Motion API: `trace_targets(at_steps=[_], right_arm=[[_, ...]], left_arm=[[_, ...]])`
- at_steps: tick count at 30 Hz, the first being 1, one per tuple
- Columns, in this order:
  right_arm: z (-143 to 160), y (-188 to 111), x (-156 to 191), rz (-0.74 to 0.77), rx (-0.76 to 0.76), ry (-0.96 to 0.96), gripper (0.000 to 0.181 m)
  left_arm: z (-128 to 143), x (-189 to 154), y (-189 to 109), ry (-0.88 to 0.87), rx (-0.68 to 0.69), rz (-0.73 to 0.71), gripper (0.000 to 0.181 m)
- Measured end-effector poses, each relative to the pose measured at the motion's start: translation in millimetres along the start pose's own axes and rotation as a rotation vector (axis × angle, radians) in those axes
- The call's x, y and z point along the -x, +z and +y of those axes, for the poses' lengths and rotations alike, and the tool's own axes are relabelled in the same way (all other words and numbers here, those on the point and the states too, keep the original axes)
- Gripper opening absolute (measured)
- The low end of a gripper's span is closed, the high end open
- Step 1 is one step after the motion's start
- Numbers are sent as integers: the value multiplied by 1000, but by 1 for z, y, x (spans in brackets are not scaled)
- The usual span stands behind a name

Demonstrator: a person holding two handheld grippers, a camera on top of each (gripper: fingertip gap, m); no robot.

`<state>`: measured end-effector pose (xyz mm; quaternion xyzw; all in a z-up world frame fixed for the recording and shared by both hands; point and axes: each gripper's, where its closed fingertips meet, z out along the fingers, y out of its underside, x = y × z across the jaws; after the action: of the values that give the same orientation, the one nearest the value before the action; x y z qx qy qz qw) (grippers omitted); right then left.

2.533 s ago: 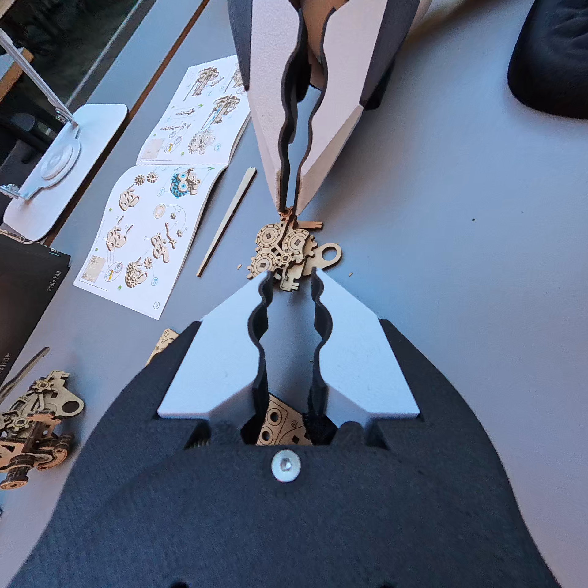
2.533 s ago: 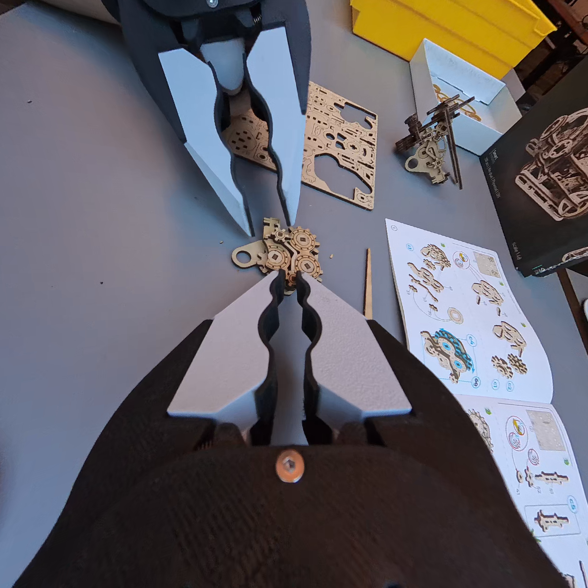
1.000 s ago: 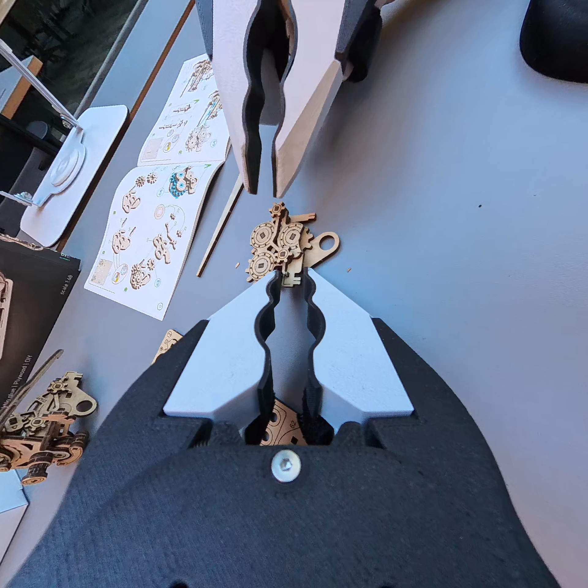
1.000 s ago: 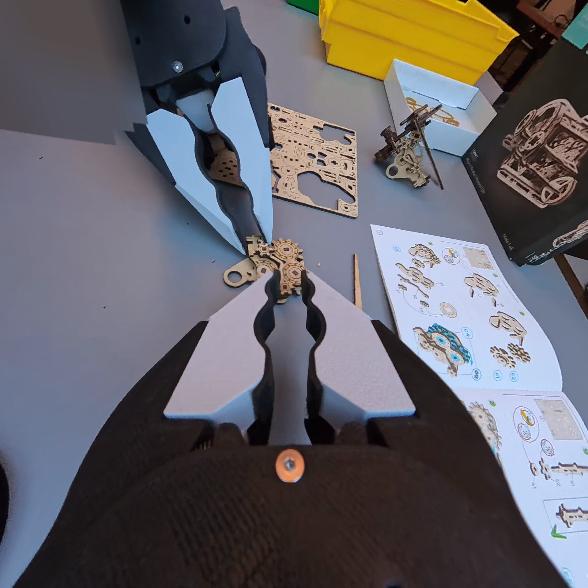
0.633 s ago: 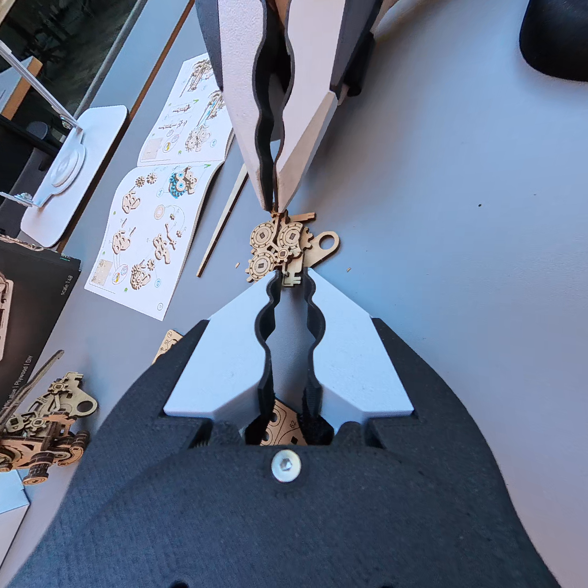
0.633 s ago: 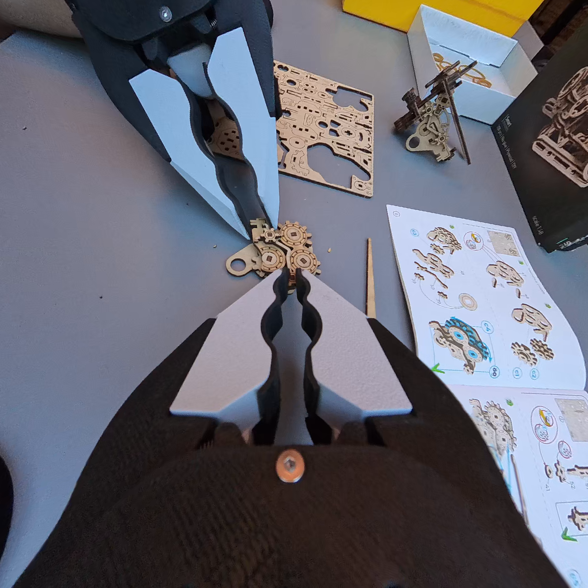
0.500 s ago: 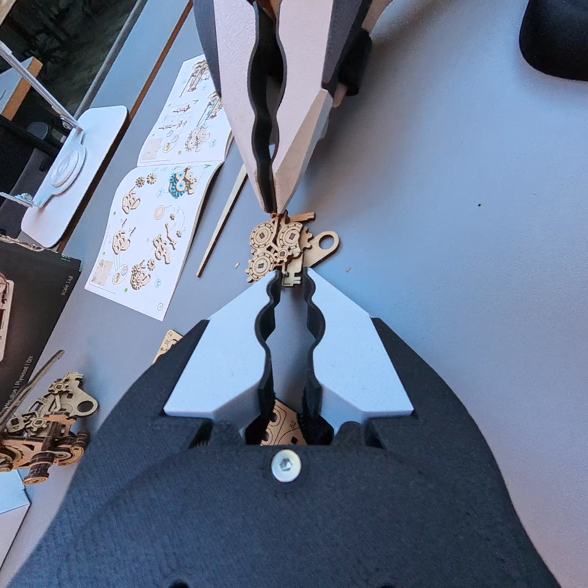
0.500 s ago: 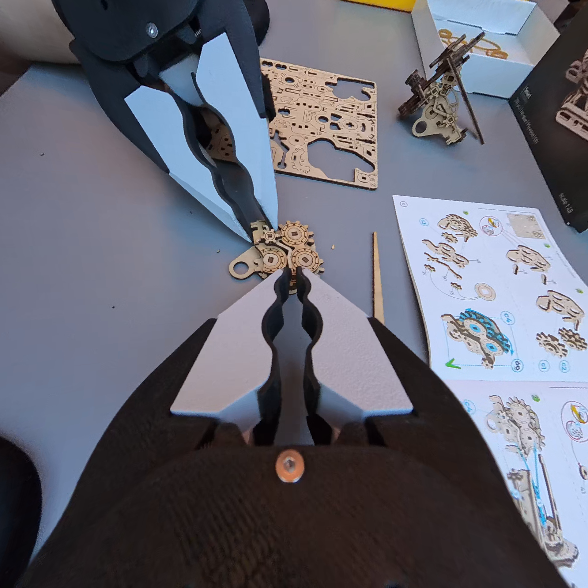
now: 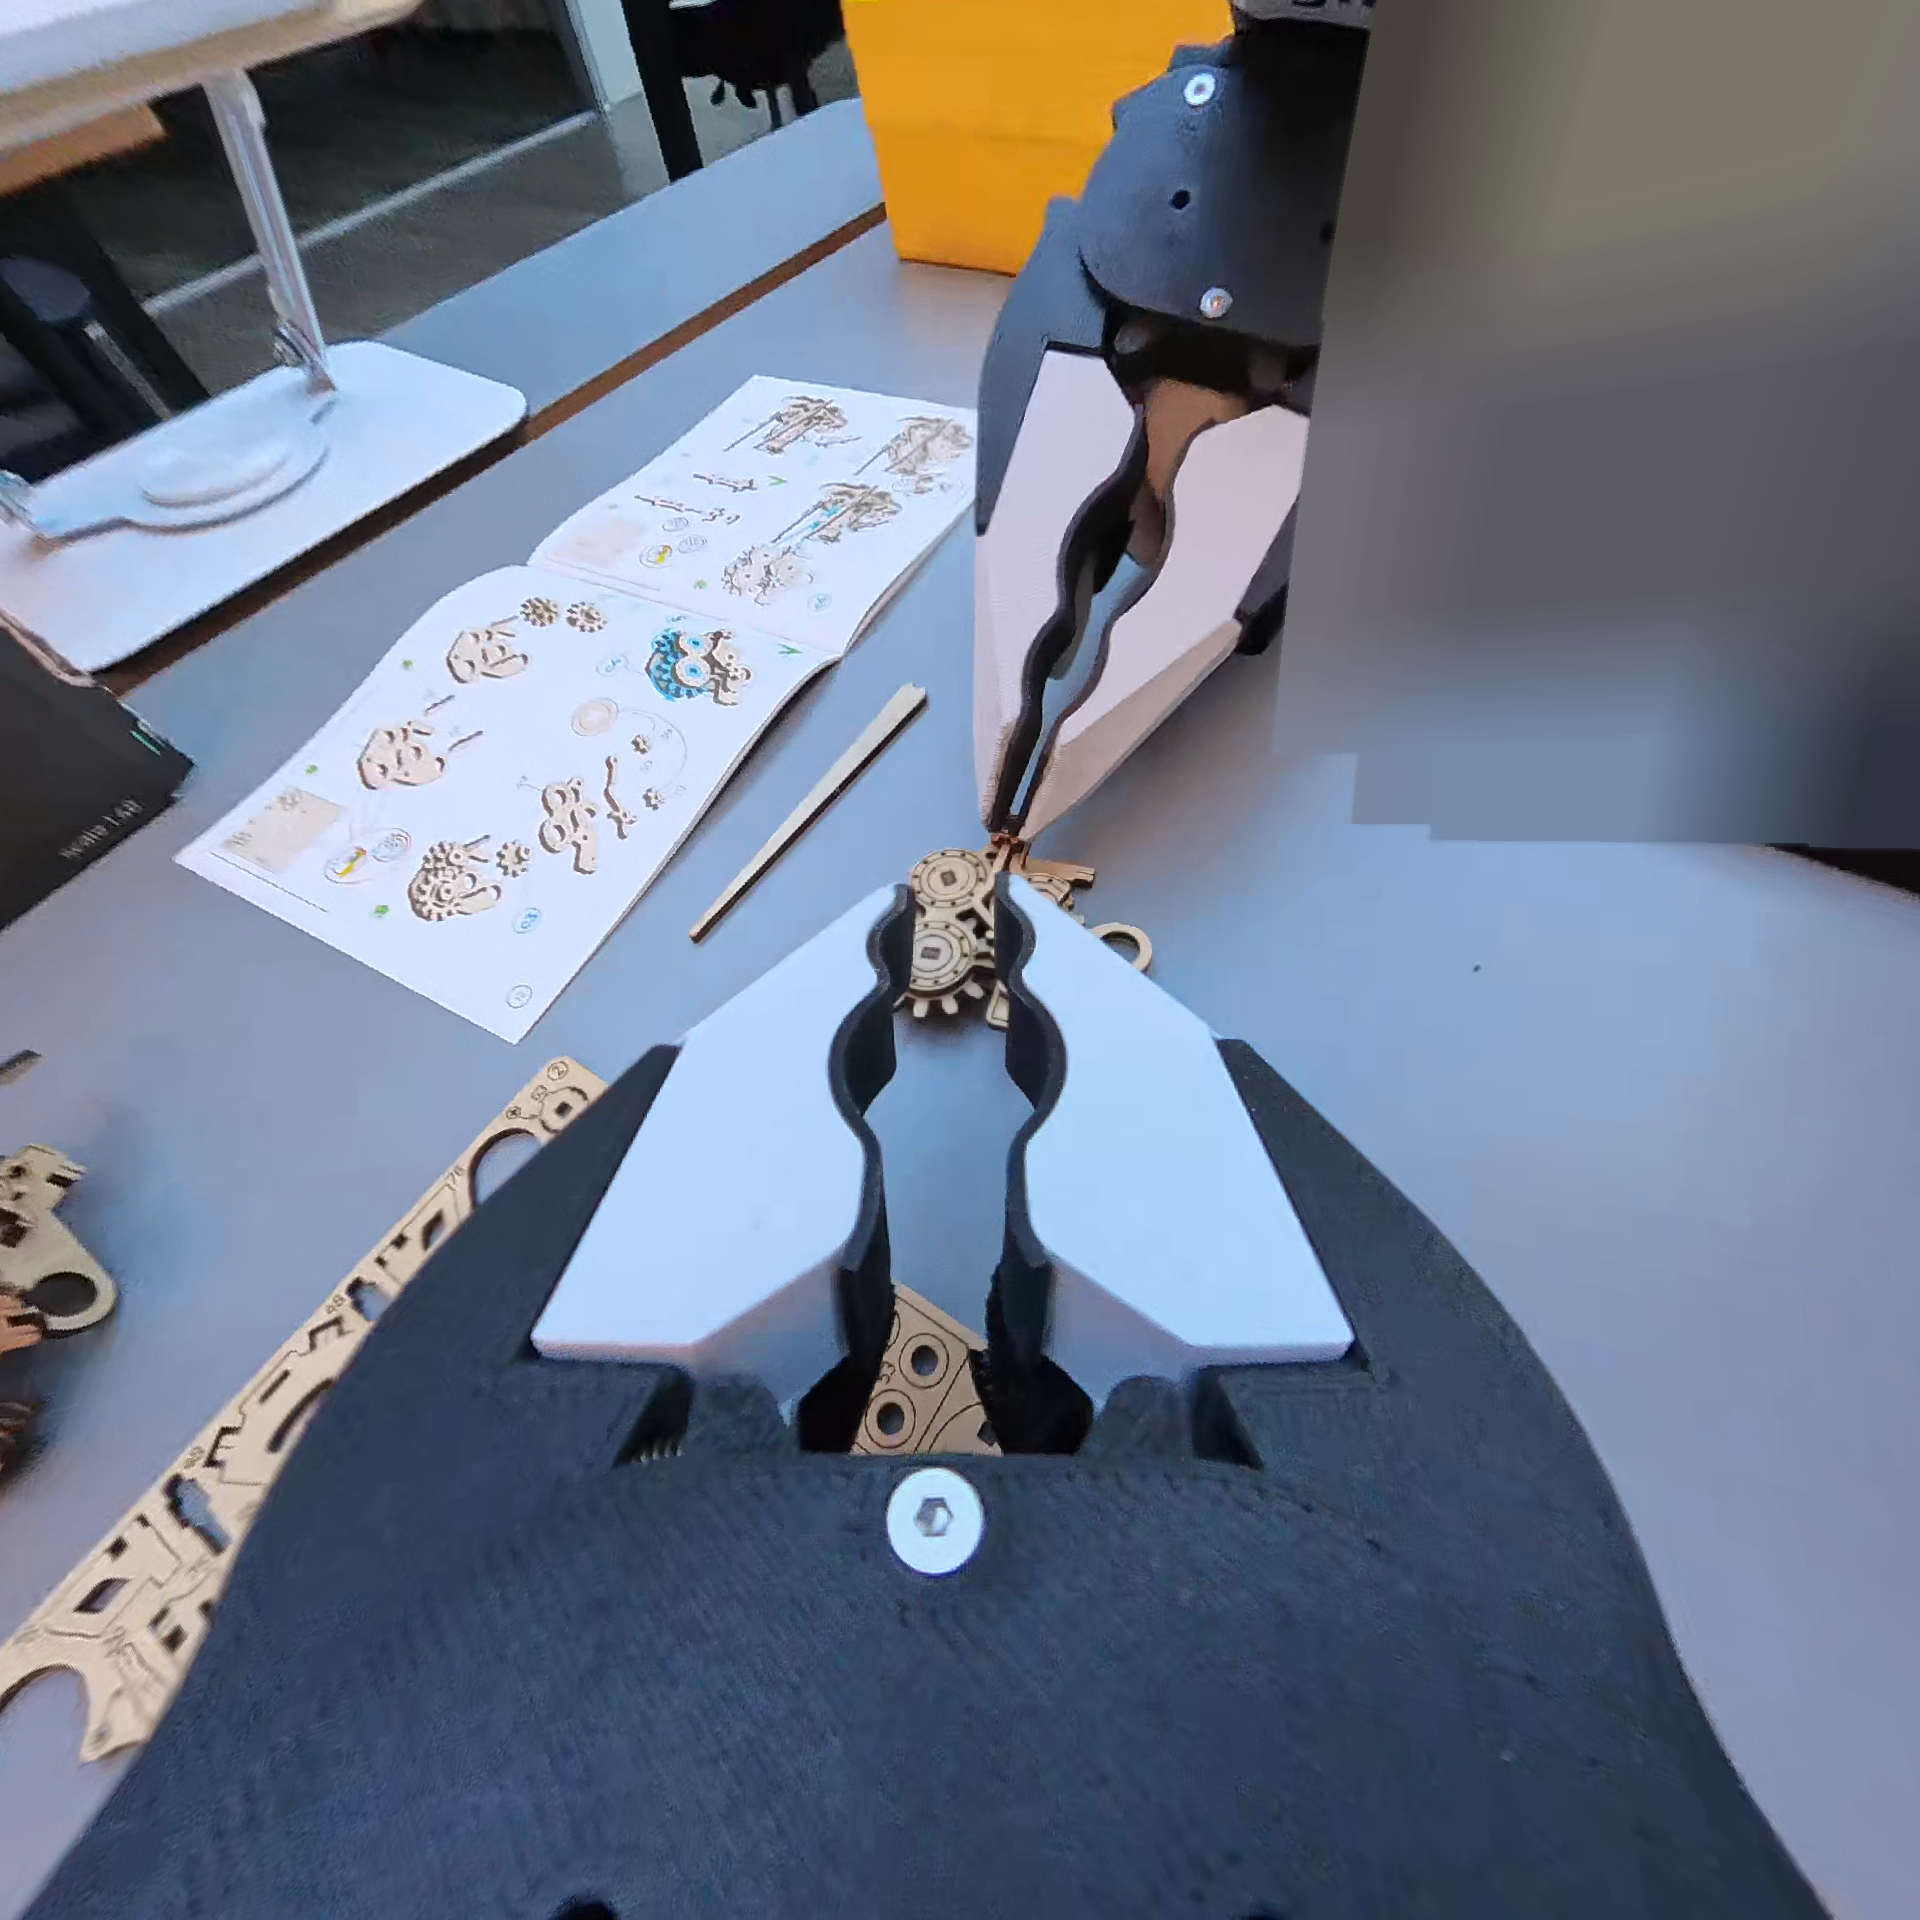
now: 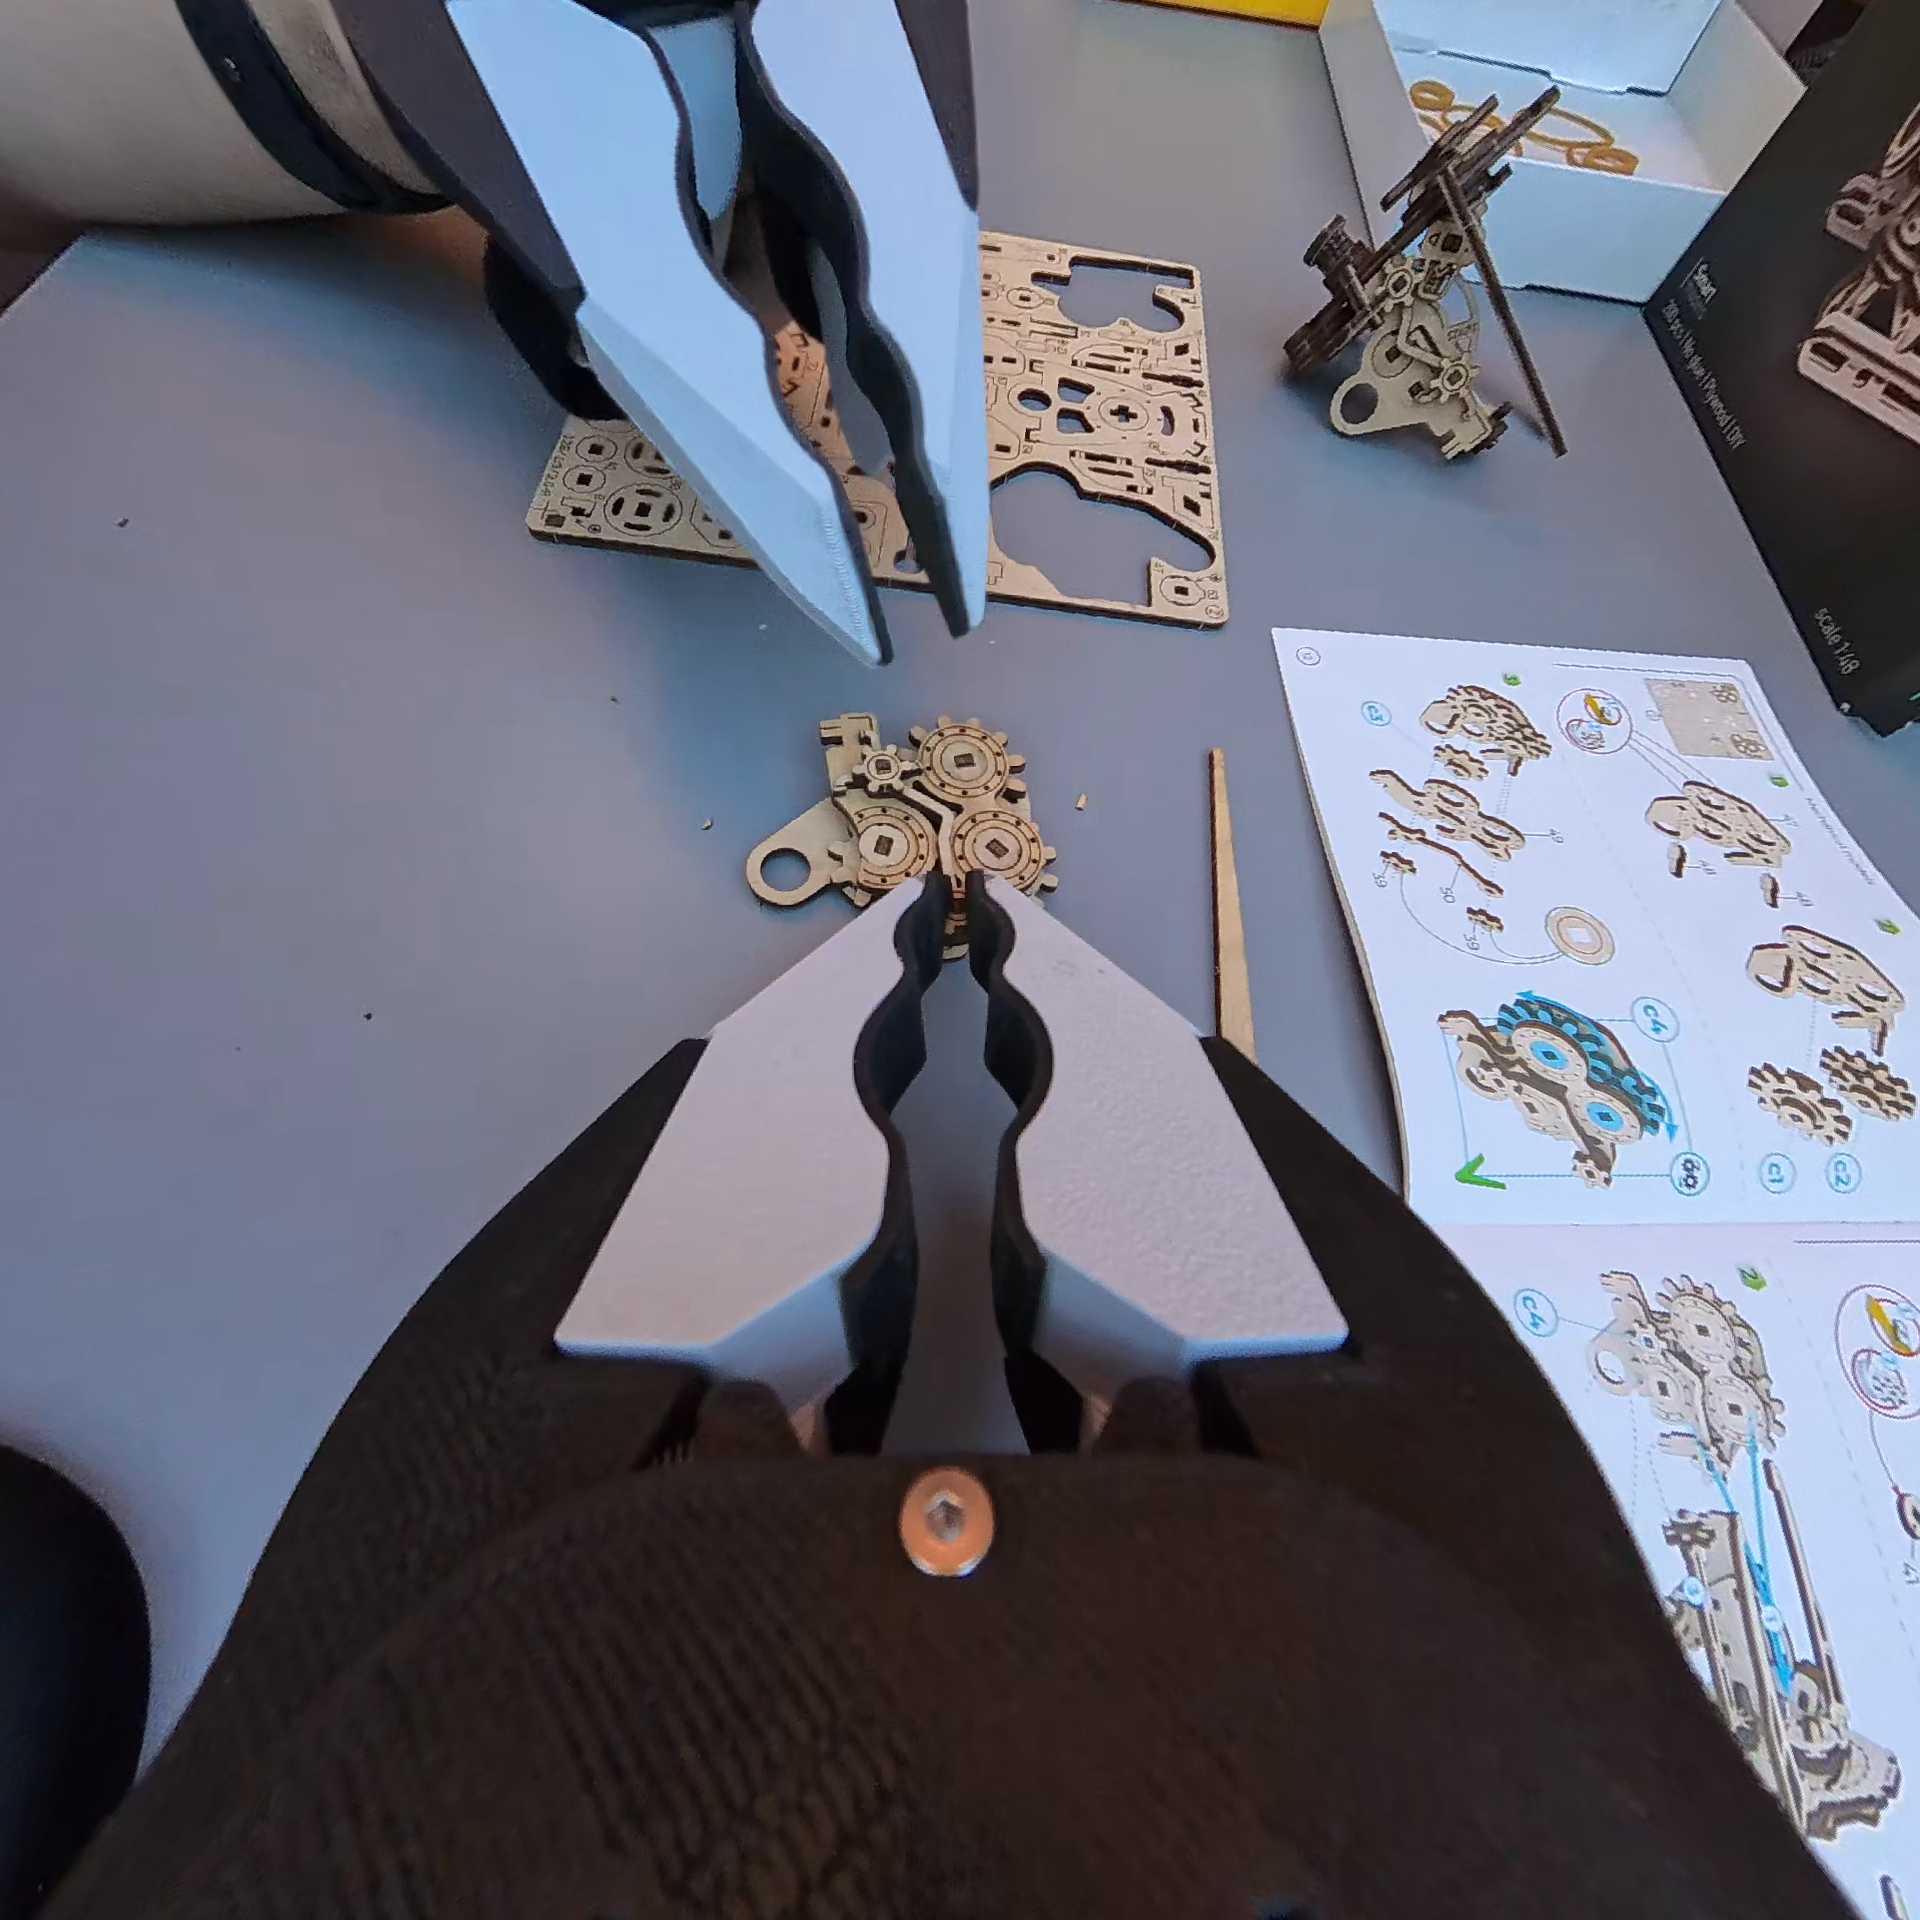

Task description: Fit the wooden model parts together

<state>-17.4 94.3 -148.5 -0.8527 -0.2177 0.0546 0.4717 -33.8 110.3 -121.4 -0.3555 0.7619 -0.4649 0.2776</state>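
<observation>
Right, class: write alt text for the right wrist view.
The right tongs pinch the near edge of a flat wooden gear assembly on a grey table, while the left tongs hover open just beyond it. An instruction booklet lies to the right.

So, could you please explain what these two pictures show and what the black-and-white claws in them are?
There is no robot here: a person holds a two-finger gripper in each hand, and each carries a camera looking along its fingers. One picture is from the left gripper, the other from the right gripper; each also shows the other gripper opposite. On the grey table are a gear assembly, a parts sheet, a thin wooden stick, an open instruction booklet and a half-built model. The right gripper pinches the gear assembly's edge; the left one is open, holding nothing.
</observation>
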Motion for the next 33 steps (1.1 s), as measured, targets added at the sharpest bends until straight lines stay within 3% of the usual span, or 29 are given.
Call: trace_targets(at_steps=[9,23,25,28,31,33], right_arm=[[0,0,1,4,1,-8,4],[-3,-1,0,48,-9,-60,4],[-18,-9,-3,124,-97,-114,13],[-51,-40,-12,272,-283,-199,12],[-44,-70,-46,512,-329,-302,11],[-29,-79,-68,650,-264,-396,7]], left_arm=[[19,-12,18,123,152,28,7],[17,-7,16,160,136,-37,4],[6,0,8,157,59,-71,18],[-24,4,-19,148,-139,-84,16],[-50,17,-49,196,-314,-176,6],[-62,28,-64,186,-393,-238,4]])
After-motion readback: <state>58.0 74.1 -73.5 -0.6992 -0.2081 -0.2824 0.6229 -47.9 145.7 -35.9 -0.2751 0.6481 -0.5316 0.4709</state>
